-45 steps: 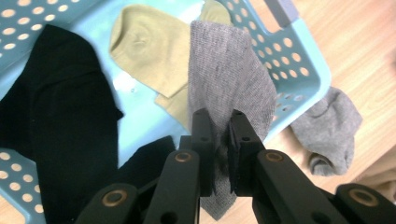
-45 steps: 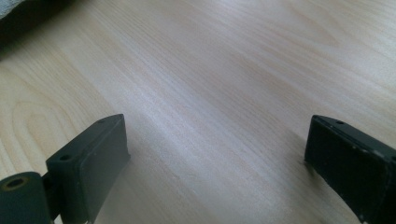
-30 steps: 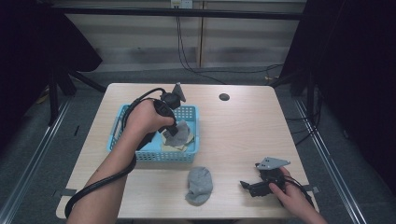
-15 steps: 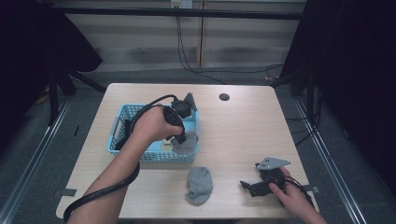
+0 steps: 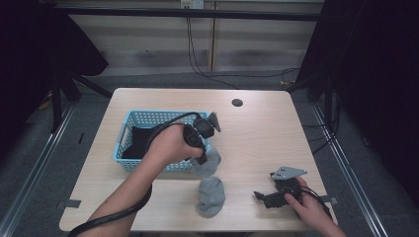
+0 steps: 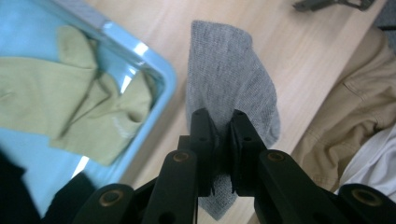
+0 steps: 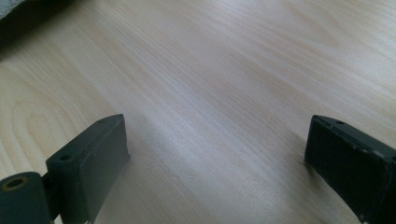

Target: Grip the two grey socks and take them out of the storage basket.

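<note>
We are pinching a grey sock in the left gripper — dangling below it, ready to set down beside the basket; the right gripper is resting spread.

Your left gripper is pointing downward with its fingers pinched together, forearm reaching forward; your right gripper is lying low, fingers spread wide apart.

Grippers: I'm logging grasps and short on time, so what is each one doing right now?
Left gripper: closed on the grey sock, beside the blue basket.
Right gripper: open, holding nothing, low over the table.
</note>
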`<state>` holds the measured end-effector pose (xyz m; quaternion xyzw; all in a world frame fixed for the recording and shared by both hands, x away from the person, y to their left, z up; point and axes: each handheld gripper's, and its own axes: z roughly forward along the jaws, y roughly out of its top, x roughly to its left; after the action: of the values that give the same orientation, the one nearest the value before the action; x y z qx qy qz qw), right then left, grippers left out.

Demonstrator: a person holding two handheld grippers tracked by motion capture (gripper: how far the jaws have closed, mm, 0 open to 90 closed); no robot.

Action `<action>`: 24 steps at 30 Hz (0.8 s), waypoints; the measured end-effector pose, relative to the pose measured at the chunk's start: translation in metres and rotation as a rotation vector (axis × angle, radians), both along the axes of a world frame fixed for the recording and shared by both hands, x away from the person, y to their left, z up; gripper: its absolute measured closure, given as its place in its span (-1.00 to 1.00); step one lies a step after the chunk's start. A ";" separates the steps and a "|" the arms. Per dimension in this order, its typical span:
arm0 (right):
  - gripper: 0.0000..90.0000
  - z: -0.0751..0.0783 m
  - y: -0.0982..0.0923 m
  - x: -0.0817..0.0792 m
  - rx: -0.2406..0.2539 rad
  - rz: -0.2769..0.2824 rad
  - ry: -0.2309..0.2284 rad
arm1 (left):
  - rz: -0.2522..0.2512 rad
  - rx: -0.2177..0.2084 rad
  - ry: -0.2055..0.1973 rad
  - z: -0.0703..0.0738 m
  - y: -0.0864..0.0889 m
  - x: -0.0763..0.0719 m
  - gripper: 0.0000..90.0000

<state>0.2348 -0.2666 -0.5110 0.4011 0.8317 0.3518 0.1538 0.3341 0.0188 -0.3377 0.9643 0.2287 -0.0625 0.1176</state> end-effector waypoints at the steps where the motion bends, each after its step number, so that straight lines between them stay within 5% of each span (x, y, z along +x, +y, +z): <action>1: -0.88 0.000 0.000 0.000 0.000 0.000 -0.001 | -0.007 -0.003 0.002 -0.001 -0.002 -0.002 0.82; 8: -0.88 0.000 0.000 0.001 -0.007 0.005 -0.014 | -0.063 -0.052 0.002 -0.013 -0.018 -0.018 0.71; 11: -0.88 0.000 0.001 0.001 -0.003 0.005 -0.006 | -0.029 -0.105 -0.074 -0.020 -0.022 -0.015 -0.05; 12: -0.88 0.000 0.001 0.001 -0.003 0.005 -0.006 | -0.018 -0.103 -0.092 -0.021 -0.021 -0.014 -0.15; 17: -0.88 0.000 0.001 0.001 -0.003 0.003 -0.005 | 0.030 -0.114 -0.100 -0.022 -0.004 -0.012 -0.44; 24: -0.88 0.000 0.001 0.001 -0.004 0.007 -0.003 | 0.066 -0.133 -0.100 -0.028 0.039 -0.033 -0.50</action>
<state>0.2360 -0.2661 -0.5112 0.3974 0.8335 0.3512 0.1550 0.3011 0.0578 -0.3653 0.9482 0.2496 -0.0254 0.1948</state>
